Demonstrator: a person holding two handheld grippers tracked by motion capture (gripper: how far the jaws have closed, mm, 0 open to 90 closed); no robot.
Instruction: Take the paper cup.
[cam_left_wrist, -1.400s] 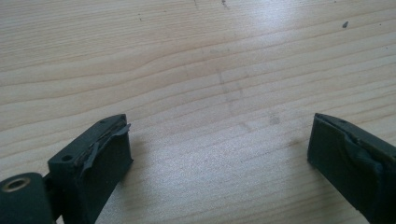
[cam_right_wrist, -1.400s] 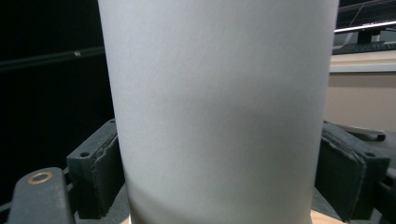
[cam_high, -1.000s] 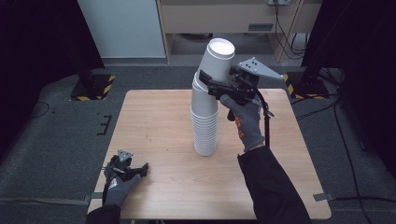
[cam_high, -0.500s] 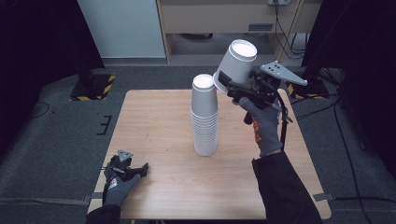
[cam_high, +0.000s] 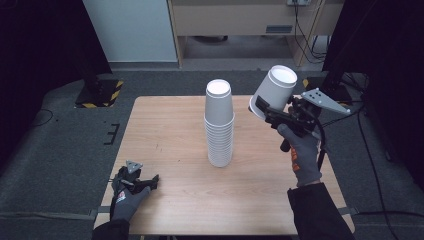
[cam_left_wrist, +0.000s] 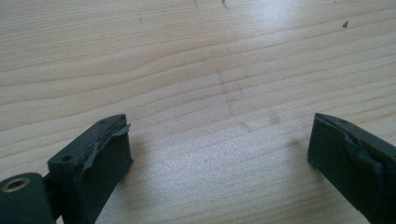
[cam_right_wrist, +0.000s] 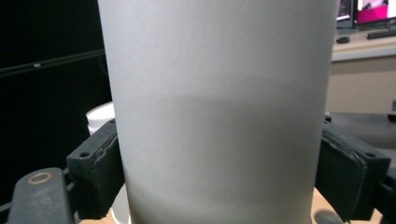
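Observation:
A tall stack of white paper cups (cam_high: 219, 125) stands upside down in the middle of the wooden table (cam_high: 170, 135). To its right, in the air, my right gripper (cam_high: 265, 111) is shut on a single white cup (cam_high: 273, 91), tilted with its base up and away; that cup (cam_right_wrist: 219, 107) sits between both jaws in the right gripper view, and the stack's top (cam_right_wrist: 99, 116) peeks behind it. My left gripper (cam_high: 150, 181) rests on the table near the front left corner, open, with bare wood (cam_left_wrist: 219, 93) between its jaws.
A white cabinet (cam_high: 130, 30) and a wooden desk with cables (cam_high: 240, 20) stand beyond the table's far edge. Yellow-and-black striped stand feet (cam_high: 100, 94) sit on the grey floor at the far left.
My right gripper lifted the top cup off the stack and carried it right and down, tilting it. The left gripper has stayed put.

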